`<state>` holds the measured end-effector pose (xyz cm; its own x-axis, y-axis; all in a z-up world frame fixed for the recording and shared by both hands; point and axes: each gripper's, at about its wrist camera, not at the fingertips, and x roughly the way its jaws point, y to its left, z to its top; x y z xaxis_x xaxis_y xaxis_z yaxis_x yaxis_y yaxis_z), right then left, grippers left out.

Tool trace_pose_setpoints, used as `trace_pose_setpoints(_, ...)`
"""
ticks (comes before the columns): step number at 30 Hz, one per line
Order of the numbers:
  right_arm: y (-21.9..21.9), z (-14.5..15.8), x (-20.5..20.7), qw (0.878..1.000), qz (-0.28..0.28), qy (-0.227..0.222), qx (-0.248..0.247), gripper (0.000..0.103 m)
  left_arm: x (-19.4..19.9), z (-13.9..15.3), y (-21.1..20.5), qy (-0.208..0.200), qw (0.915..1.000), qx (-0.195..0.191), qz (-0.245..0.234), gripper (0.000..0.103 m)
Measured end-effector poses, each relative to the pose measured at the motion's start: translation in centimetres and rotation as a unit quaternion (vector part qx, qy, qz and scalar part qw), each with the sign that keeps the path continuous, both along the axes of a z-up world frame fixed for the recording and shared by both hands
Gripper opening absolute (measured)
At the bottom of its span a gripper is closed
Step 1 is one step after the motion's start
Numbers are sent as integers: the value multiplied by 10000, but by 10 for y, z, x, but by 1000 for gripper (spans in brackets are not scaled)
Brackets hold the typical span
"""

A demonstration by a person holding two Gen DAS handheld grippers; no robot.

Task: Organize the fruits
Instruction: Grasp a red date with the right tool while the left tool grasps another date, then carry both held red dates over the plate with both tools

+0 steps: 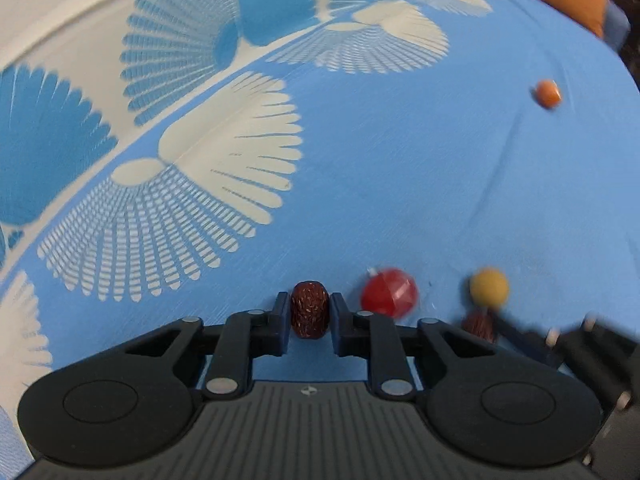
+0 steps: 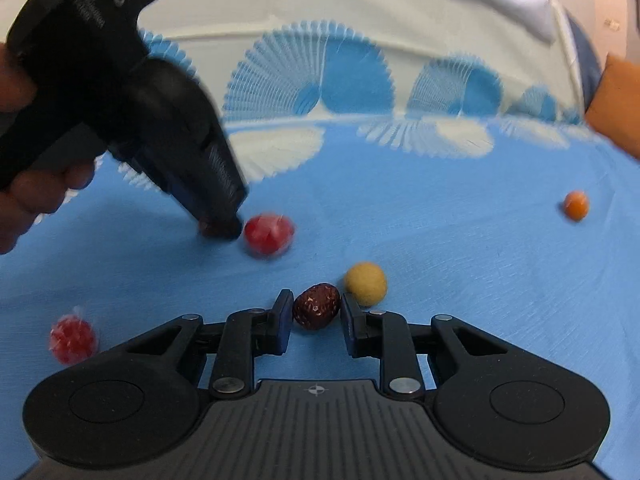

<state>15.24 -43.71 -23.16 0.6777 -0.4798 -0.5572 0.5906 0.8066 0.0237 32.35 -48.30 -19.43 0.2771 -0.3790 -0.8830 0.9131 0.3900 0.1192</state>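
Only "DAS" reads clearly — on the left tongs [image 2: 224, 226] body — smaller print blurred.

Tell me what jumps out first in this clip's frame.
Each gripper has a dark red date between its jaws: the left gripper clamps one date, the right gripper brackets another date low over the blue patterned cloth. Loose fruits lie around: a red ball, a yellow ball, a small orange one far right.

Left tongs [image 1: 310, 316]: matte black plastic, ribbed grey deck, silver rivets, blue finger pads. Right tongs [image 2: 316, 316] alike. Bare hand [image 2: 24, 184]; white lettering on housing.
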Motion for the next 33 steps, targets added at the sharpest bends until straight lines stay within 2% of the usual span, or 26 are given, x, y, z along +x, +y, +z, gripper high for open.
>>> trace_pose_setpoints(3, 4, 8, -6, 9988, -32, -351, -332, 27, -1, 8, 17, -74, 9993, -53, 351, 22)
trace_pose_setpoints(5, 2, 8, -6, 9989, -13, -383, -277, 27, -1, 23, 40, -136, 9970, -122, 749, 22)
trace_pose_setpoints(8, -3, 7, -6, 9992, -126, -334, -179, 27, -11, 57, 85, -210, 9891, -223, 1439, 22)
trace_pose_setpoints(11, -5, 9, -9, 9987, -258, -363, -266, 27, -38, 91, 136, -143, 9798, -276, 1977, 22)
trace_pose_setpoints(15, 1, 16, -22, 9973, -342, -372, -534, 27, -83, 122, 194, -171, 9716, -166, 2354, 22)
trace_pose_setpoints(19, 8, 55, -60, 9968, -550, -437, -382, 27, -125, 145, 251, 1, 9621, -147, 2722, 22)
trace_pose_setpoints(21, 19, 83, -88, 9956, -549, -721, -251, 27, -144, 153, 277, 108, 9569, -140, 2900, 22)
trace_pose_setpoints(24, 55, 117, -137, 9951, -163, -956, -186, 27, -170, 161, 309, 195, 9490, -76, 3145, 22)
trace_pose_setpoints(28, 114, 145, -187, 9939, 686, -864, 57, 27, -208, 172, 350, 221, 9433, -139, 3308, 22)
trace_pose_setpoints(33, 180, 173, -219, 9807, 1739, -759, 470, 27, -243, 182, 383, 166, 9384, -390, 3429, 22)
